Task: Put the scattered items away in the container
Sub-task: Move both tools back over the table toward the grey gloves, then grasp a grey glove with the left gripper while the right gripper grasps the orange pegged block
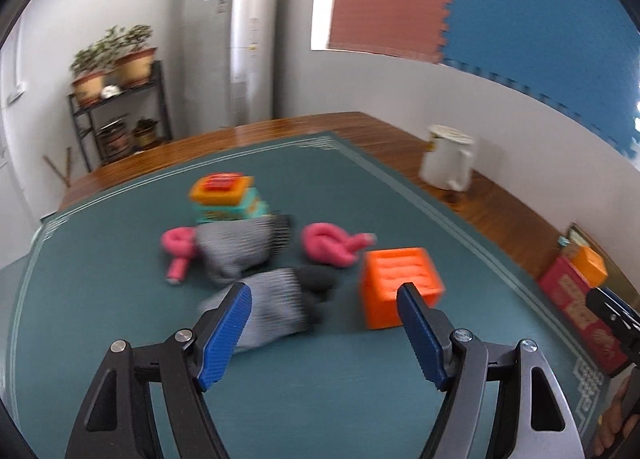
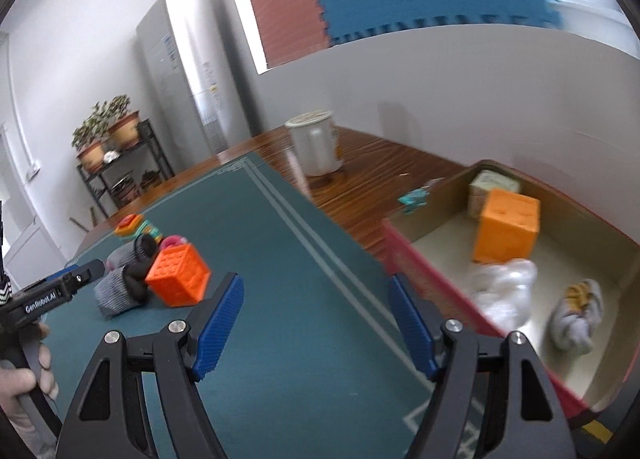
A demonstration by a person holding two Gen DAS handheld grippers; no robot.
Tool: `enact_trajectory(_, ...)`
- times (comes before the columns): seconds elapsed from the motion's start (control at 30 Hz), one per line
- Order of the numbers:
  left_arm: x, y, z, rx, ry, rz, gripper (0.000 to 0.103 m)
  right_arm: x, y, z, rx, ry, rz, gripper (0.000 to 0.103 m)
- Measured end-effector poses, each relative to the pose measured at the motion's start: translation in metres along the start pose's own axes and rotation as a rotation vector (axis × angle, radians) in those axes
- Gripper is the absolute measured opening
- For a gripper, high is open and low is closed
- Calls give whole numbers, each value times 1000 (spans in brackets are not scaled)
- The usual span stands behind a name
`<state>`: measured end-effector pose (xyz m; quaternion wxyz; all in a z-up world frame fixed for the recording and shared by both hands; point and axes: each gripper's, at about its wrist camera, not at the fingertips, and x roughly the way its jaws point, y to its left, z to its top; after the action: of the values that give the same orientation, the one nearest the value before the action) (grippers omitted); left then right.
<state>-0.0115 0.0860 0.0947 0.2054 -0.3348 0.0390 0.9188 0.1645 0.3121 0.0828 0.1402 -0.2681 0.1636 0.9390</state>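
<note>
My left gripper (image 1: 324, 295) is open and empty above the green mat, just short of a grey sock (image 1: 276, 307) and an orange cube (image 1: 400, 285). Behind them lie a second grey sock (image 1: 236, 247), two pink rolls (image 1: 328, 245) and a teal box with an orange block on top (image 1: 222, 193). My right gripper (image 2: 318, 295) is open and empty over the mat's right part. The red-walled box (image 2: 424, 271) at its right holds an orange cube (image 2: 506, 225), a white bag (image 2: 502, 291), a grey-yellow sock (image 2: 576, 315) and a small carton (image 2: 492, 187).
A white lidded pot (image 1: 448, 159) stands on the wooden table beyond the mat's right edge; it also shows in the right wrist view (image 2: 316, 147). The left gripper's body (image 2: 52, 291) shows at the right wrist view's left edge. The white wall runs behind the table.
</note>
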Motion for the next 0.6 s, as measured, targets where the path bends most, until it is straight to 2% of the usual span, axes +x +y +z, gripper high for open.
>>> enact_trajectory(0.17,9,41,-2,-20,21,31,77,10,26,-4,-40,25,20,78)
enact_trajectory(0.33,37,71,-8,-50,88,40,77,15,42,-8,-75,42,27,78)
enact_trajectory(0.6,68,70,-20,-18,146,-83,77,30,55,-11,-98,76,26,78)
